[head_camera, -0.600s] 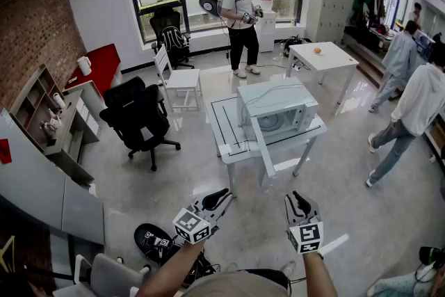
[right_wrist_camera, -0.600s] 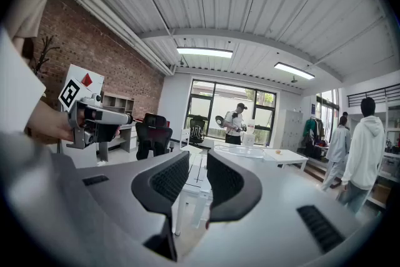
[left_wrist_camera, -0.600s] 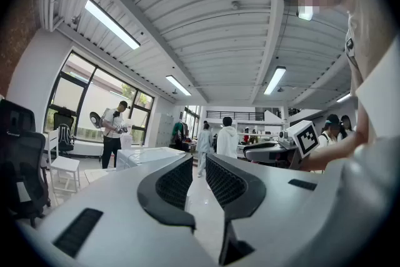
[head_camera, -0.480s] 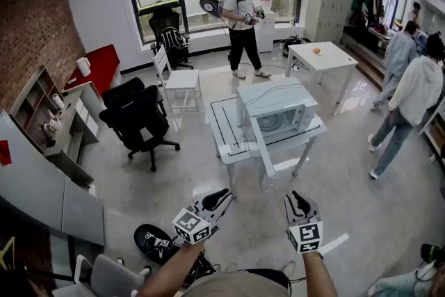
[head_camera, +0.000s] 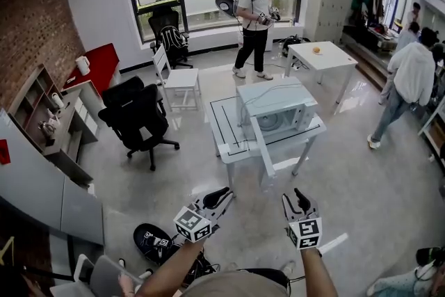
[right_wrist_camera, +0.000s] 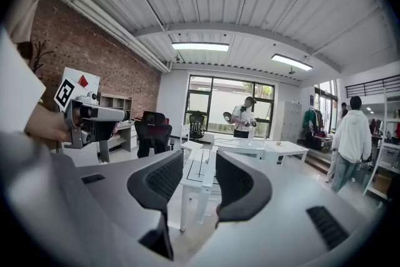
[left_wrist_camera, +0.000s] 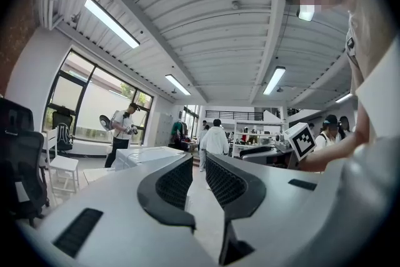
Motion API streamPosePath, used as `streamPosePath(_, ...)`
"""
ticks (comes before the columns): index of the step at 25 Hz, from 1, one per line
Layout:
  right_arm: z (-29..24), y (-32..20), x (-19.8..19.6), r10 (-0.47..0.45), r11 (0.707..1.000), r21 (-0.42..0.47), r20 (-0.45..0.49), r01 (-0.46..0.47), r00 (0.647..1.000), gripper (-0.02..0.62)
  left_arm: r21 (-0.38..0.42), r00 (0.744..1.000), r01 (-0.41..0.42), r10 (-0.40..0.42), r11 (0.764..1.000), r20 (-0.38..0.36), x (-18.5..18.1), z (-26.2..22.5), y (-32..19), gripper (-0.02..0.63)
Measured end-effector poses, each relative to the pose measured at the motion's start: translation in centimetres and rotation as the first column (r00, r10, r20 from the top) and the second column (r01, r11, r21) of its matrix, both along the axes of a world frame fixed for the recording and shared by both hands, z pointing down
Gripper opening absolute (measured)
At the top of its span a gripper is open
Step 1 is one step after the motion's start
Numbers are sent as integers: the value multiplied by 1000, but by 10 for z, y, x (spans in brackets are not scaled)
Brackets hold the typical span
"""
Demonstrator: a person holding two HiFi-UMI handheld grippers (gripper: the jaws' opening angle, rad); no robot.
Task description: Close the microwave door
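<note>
White worktop [head_camera: 224, 141] on grey floor [head_camera: 334, 170]. On it: microwave [head_camera: 272, 97] toward 3 o'clock, door [head_camera: 264, 149] open; black outline [head_camera: 221, 123] toward 9 o'clock.

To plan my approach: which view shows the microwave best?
The head view: the microwave stands whole on its white table, front visible. Both gripper views show only a small, distant part beyond their jaws.
</note>
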State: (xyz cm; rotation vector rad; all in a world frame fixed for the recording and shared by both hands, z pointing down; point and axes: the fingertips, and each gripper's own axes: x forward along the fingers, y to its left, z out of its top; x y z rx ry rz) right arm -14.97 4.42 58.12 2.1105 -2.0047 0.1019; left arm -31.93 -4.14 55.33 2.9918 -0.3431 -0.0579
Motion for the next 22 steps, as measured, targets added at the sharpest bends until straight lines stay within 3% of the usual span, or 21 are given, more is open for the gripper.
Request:
streamPosePath(5, 18, -16, 6, 6, 999, -34, -49, -8, 999, 150, 4, 999, 13, -13, 1000, 32, 7, 7, -3, 47)
streamPosePath(8, 31, -29, 9, 0, 998, -60, -74, -5, 997, 150, 9, 999, 14, -14, 1000, 46, 15, 11, -5, 6)
streamPosePath(22, 104, -96, 29, -15, 982, -187, -127, -9, 992, 169, -30, 995, 36, -33, 999, 97, 53, 35, -31, 5)
